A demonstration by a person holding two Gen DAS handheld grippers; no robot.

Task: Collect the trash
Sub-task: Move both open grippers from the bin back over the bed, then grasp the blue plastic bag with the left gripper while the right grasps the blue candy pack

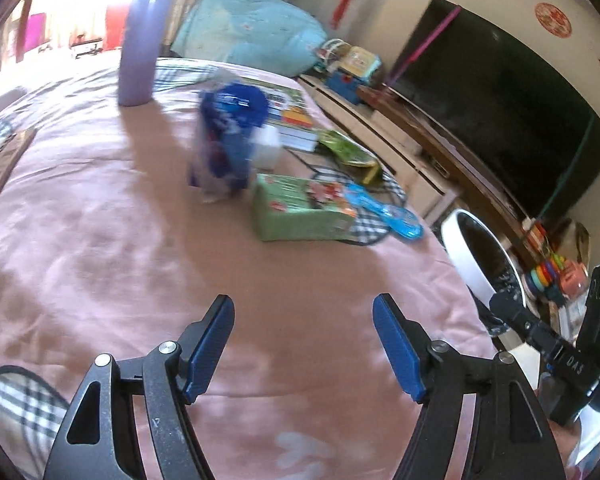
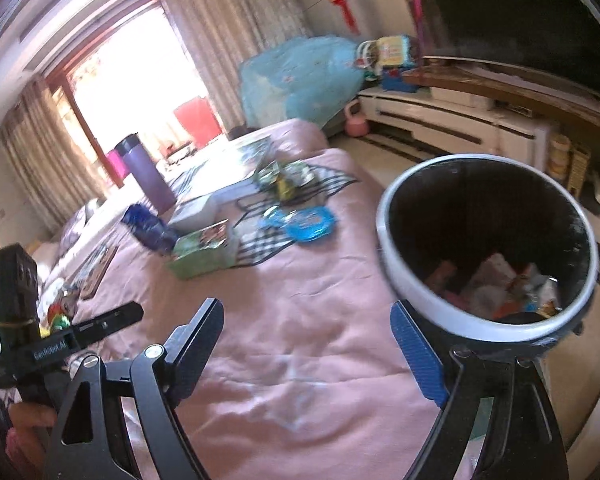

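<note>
While both tongs hang over the pink bedspread (image 1: 100,248), neither grasps anything. Left tongs (image 1: 304,344) – blue pads spread wide, only bare cloth between them. Right tongs (image 2: 308,356) – likewise released, wide apart, nothing between the pads.

Trash bin (image 2: 488,248) – white rim, black inside – stands just beside the bed's edge, above the right tongs' right finger in the right wrist view. Crumpled wrappers and scraps (image 2: 500,284) lie at its bottom. The left wrist view shows the same bin at the right, partly behind the other gripper.

Still on the bed, well apart from the bin:
- blue plastic wrapper (image 1: 230,136), blurred, upright near mid-bed
- green tissue pack (image 1: 300,208) just beside it, on the edge of a black-and-white checked cloth (image 1: 364,224)
- blue transparent toy (image 1: 388,212) on that cloth
- green snack packet (image 1: 348,150) further back, next to a stack of books (image 1: 292,116)
- white box (image 1: 266,148) touching the wrapper's right side, as far as blur allows
- purple flask (image 1: 142,40) upright at the far side

Dark television (image 1: 500,104) on a low cabinet along the wall at the right.
</note>
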